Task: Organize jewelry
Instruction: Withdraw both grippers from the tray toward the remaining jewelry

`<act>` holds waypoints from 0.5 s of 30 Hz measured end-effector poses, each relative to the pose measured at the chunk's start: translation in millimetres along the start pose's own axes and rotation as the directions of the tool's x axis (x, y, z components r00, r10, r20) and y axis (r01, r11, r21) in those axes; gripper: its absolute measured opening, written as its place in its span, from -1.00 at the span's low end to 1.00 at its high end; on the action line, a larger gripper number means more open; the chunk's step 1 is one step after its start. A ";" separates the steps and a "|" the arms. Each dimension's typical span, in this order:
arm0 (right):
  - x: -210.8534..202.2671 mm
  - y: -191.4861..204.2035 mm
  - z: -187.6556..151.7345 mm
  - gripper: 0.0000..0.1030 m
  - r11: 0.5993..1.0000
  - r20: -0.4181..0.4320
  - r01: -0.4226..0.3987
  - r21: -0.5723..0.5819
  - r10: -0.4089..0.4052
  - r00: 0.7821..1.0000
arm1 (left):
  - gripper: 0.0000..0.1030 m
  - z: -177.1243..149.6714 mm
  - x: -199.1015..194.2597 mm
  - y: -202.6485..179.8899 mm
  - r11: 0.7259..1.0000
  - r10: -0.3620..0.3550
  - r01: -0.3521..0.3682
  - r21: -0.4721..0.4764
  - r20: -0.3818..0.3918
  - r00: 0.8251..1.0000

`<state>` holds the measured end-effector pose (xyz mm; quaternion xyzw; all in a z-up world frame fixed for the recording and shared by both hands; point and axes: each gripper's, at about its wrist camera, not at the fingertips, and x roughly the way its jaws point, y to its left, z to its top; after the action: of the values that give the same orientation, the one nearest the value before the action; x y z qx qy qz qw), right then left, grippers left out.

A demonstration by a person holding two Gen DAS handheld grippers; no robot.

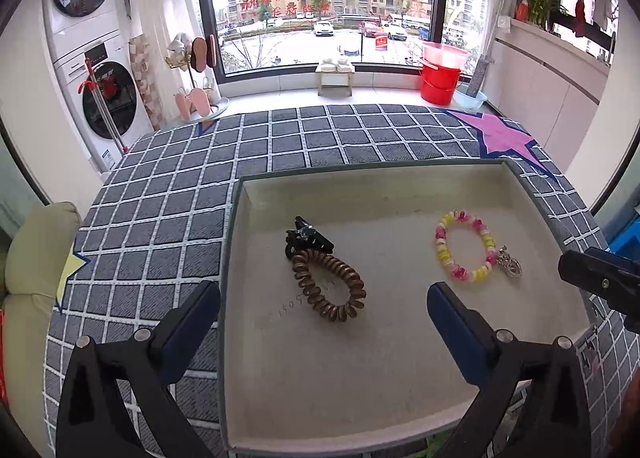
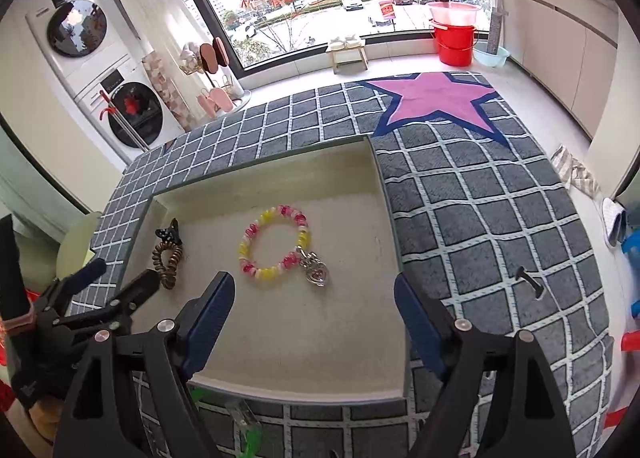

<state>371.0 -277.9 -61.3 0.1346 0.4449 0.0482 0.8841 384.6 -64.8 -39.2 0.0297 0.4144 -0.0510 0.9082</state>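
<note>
A shallow cream tray (image 1: 400, 378) (image 2: 320, 346) lies on a grey checked cloth. In it lie a brown spiral hair tie (image 1: 330, 286) (image 2: 167, 260) with a black clip (image 1: 308, 238) (image 2: 170, 234) and a yellow and pink bead bracelet (image 1: 466, 246) (image 2: 274, 242) with a silver charm (image 1: 510, 264) (image 2: 316, 270). My left gripper (image 1: 324, 322) is open and empty above the tray's near half, the hair tie just ahead of it. My right gripper (image 2: 314, 312) is open and empty, just short of the bracelet. A small black hairpin (image 2: 530, 282) lies on the cloth right of the tray.
The cloth (image 1: 160, 198) has a pink star (image 2: 436, 98) at the far right. Green and clear items (image 2: 248, 430) lie at the tray's near edge. The right gripper shows at the right edge of the left wrist view (image 1: 600, 278). Washing machines and red buckets (image 1: 440, 78) stand beyond.
</note>
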 end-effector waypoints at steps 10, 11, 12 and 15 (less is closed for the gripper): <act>-38.5 13.0 -15.4 1.00 0.998 0.096 -0.002 -0.059 0.008 0.995 | 1.00 -25.1 -48.7 16.9 1.000 -0.027 0.027 0.001 -0.009 1.000; -43.0 14.9 -17.9 1.00 0.998 0.094 -0.005 -0.065 0.011 0.995 | 1.00 -28.7 -55.7 19.2 1.000 -0.031 0.031 0.003 -0.003 1.000; -46.5 16.4 -20.0 1.00 0.998 0.091 -0.010 -0.068 0.016 0.996 | 1.00 -34.0 -64.2 21.7 1.000 -0.029 0.029 0.005 0.007 1.000; -55.1 23.7 -30.2 1.00 0.996 0.048 -0.029 -0.088 0.033 0.998 | 1.00 -52.1 -85.8 31.6 1.000 0.003 -0.003 -0.005 0.019 1.000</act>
<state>314.6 -260.6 -29.2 0.1038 0.4182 0.0782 0.8990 293.4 -22.5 -8.1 0.0274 0.4060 -0.0488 0.9122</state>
